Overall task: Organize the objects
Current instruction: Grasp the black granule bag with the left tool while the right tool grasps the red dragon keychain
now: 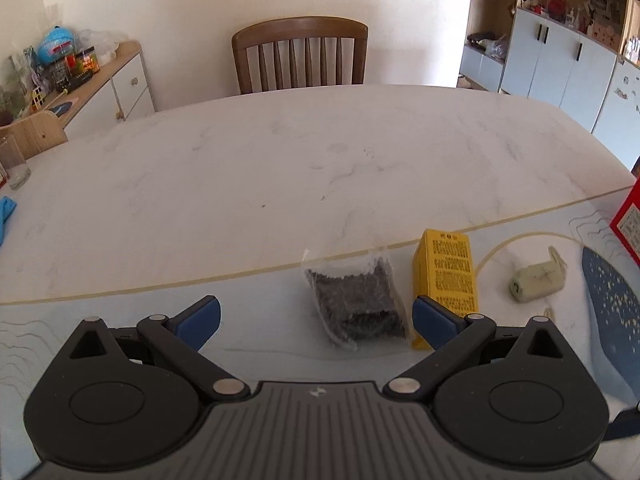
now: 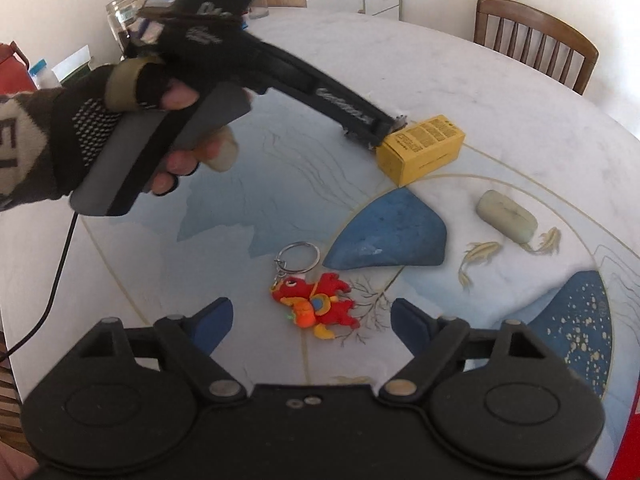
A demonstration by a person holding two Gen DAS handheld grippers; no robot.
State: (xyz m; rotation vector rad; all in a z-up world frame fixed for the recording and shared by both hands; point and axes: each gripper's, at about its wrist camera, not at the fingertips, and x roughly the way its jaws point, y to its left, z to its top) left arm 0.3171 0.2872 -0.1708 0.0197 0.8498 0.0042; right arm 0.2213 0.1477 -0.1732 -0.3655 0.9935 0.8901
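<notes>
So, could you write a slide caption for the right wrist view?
Open right claw above a red dragon keychain; left claw beside a yellow box.

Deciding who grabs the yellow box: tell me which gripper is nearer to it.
Left. The left gripper is open right beside the yellow box; the right gripper is open farther back, over the red keychain.

Two close wrist views angled down over the table [image 1: 280, 168], both sharing the yellow box [image 2: 424, 148].
</notes>
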